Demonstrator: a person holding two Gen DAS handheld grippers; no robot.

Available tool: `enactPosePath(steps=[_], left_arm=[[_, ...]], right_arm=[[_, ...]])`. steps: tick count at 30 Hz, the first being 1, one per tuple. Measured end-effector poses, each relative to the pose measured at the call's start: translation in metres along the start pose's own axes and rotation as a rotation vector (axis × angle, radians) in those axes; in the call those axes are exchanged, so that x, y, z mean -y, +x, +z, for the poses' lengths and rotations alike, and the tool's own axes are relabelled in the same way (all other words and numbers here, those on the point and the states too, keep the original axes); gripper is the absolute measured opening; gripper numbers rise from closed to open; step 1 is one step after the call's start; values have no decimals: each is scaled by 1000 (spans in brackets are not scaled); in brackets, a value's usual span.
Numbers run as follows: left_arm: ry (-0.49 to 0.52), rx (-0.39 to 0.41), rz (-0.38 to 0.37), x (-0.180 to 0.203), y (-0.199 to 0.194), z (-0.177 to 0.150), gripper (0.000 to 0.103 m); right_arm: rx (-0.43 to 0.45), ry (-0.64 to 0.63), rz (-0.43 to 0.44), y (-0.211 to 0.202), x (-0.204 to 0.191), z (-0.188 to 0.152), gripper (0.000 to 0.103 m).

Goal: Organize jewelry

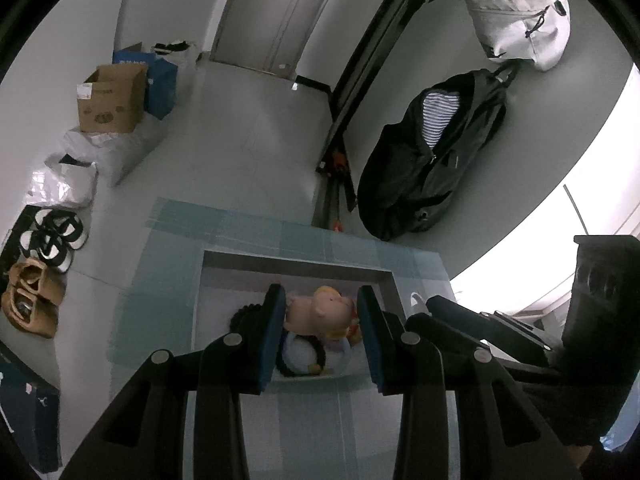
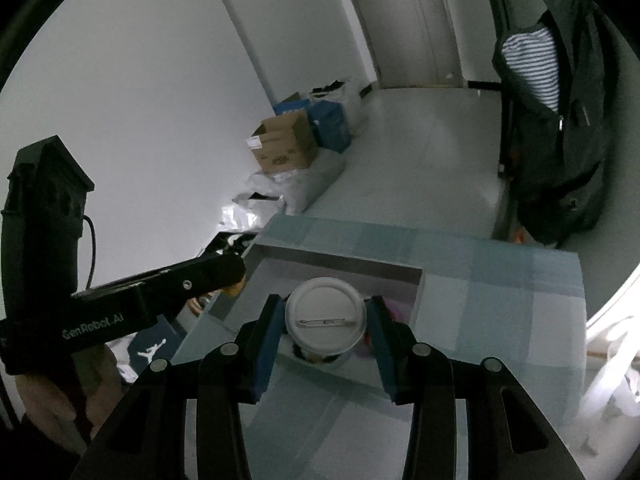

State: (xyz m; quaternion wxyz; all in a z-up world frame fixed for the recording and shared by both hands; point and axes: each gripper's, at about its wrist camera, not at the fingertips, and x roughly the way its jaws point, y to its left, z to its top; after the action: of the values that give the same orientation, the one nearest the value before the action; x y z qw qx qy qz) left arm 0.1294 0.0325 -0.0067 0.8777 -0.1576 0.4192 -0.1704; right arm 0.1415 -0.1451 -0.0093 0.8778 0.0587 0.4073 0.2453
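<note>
My left gripper (image 1: pixel 321 296) is shut on a small pink and yellow pig-like figure (image 1: pixel 324 310), held just above an open grey box (image 1: pixel 296 265). Under it in the box lie a round picture badge (image 1: pixel 300 354) and dark ring-shaped pieces (image 1: pixel 244 316). My right gripper (image 2: pixel 326 303) is shut on a white round pin badge (image 2: pixel 325 318), its back and safety pin facing the camera, over the same grey box (image 2: pixel 340 261). In the right wrist view the left gripper's arm (image 2: pixel 160 292) reaches in from the left, with something orange at its tip over the box's left corner.
The box sits on a blue checked cloth (image 2: pixel 500 280). On the floor along the left wall are a cardboard box (image 1: pixel 112 98), blue bags, plastic bags and shoes (image 1: pixel 34 304). A black jacket (image 1: pixel 432 160) and a white bag (image 1: pixel 520 20) hang on the right wall.
</note>
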Motion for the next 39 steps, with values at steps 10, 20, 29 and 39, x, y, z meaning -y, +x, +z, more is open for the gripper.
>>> enactPosePath(steps=[10,20,29,39], left_arm=[[-36,-74,3,-10,30,0,31],[-64,-111,1,-15,46,7,31],[-103,-133,3,-21,52,10,44],[-38,-76,36,-8,30,8,59]], right_arm=[[-34,76,26,27,20,8,41],[-85,99,40,46,28,13,41],[-97,141,40,47,42,16,44],[-34,139,23,23,44,11,54]])
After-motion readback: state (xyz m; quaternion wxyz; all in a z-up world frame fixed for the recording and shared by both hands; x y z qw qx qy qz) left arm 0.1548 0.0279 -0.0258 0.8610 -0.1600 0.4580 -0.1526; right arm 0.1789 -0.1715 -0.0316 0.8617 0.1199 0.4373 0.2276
